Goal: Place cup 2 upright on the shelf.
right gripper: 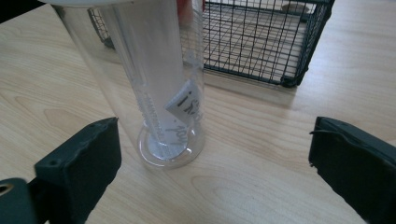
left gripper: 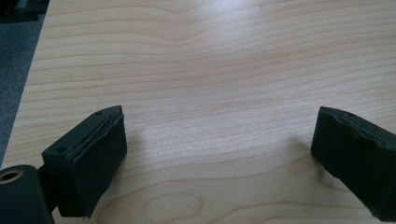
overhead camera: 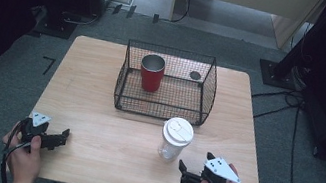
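Note:
A clear plastic tumbler point(overhead camera: 176, 139) with a white lid stands upright on the wooden table, just in front of a black wire basket point(overhead camera: 173, 50). A red metal cup point(overhead camera: 152, 73) stands upright inside the basket. My right gripper point(overhead camera: 195, 162) is open at the front right, its jaws pointing toward the tumbler. In the right gripper view the tumbler point(right gripper: 163, 84) stands just ahead of the open right gripper point(right gripper: 217, 128), nearer the left jaw and untouched. My left gripper point(overhead camera: 61, 137) rests at the front left, open. The left gripper point(left gripper: 219, 126) has only bare wood between its jaws.
The table point(overhead camera: 100, 90) ends close behind both hands at the front. A small dark round disc point(overhead camera: 195, 75) lies on the basket floor at the back right. The basket's front corner point(right gripper: 289, 79) is near the tumbler. Cables and stands sit on the floor around.

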Demonstrator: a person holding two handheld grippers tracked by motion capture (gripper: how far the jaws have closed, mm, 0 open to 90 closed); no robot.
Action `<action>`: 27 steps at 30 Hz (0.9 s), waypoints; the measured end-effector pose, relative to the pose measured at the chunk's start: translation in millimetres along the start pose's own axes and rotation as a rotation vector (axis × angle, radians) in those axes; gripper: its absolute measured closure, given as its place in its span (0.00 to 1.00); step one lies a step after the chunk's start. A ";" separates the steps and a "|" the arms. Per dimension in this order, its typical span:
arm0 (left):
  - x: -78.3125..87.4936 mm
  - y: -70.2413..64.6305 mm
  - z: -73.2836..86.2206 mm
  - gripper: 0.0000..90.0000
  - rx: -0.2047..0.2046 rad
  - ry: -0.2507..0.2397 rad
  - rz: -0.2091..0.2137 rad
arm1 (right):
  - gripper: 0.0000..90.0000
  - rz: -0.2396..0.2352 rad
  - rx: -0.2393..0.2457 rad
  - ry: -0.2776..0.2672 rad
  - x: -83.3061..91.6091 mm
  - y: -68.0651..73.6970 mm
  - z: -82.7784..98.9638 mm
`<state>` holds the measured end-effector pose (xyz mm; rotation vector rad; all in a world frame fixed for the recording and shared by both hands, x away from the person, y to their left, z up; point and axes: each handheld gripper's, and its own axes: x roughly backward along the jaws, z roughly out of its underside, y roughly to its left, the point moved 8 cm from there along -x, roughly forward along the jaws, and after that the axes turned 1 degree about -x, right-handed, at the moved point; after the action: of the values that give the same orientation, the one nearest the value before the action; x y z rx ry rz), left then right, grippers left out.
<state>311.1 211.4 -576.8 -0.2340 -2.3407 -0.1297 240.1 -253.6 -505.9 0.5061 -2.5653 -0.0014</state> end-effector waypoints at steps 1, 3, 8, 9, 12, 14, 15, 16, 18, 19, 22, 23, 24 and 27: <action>0.0 0.0 0.0 0.05 0.000 0.000 0.000 | 0.05 0.003 0.003 -0.003 -0.1 1.0 -0.9; 0.0 0.0 0.0 0.05 0.000 0.000 0.000 | 0.05 -0.006 -0.006 -0.008 -0.1 3.5 -2.9; 0.0 0.0 0.0 0.05 0.000 0.000 0.000 | 0.05 -0.024 0.001 -0.021 -1.5 10.9 -9.2; 0.0 0.0 0.0 0.05 0.000 0.000 0.000 | 0.05 -0.028 0.001 -0.025 -1.8 12.2 -10.6; 0.0 0.0 0.0 0.05 0.000 0.000 0.000 | 0.05 -0.038 -0.004 -0.029 -3.5 15.6 -13.5; 0.0 0.1 0.0 0.05 0.000 0.000 0.000 | 0.05 -0.046 -0.010 -0.025 -5.2 18.5 -14.2; 0.0 0.1 0.0 0.05 0.000 0.000 0.000 | 0.05 -0.055 -0.015 -0.026 -5.8 20.6 -14.8; 0.0 0.1 0.0 0.05 0.000 0.000 0.000 | 0.05 -0.055 -0.015 -0.026 -5.8 20.6 -14.8; 0.0 0.1 0.0 0.05 0.000 0.000 0.000 | 0.05 -0.061 -0.013 -0.028 -7.9 25.3 -17.9; 0.0 0.1 0.0 0.05 0.000 0.000 0.000 | 0.05 -0.064 -0.012 -0.029 -8.9 26.5 -19.2; 0.0 0.1 0.0 0.05 0.000 0.000 0.000 | 0.05 -0.069 -0.012 -0.029 -12.4 31.1 -22.8; 0.0 0.1 0.0 0.05 0.000 0.000 0.000 | 0.05 -0.069 -0.012 -0.029 -12.4 31.1 -22.8; 0.0 0.1 0.0 0.05 0.000 0.000 0.000 | 0.07 -0.058 -0.004 -0.032 -15.6 33.4 -24.7; 0.0 0.1 0.0 0.05 0.000 0.000 0.000 | 0.07 -0.068 -0.013 -0.044 -19.7 36.4 -28.0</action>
<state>311.1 211.4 -576.8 -0.2337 -2.3407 -0.1295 256.7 -210.1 -487.8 0.5938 -2.5879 -0.0539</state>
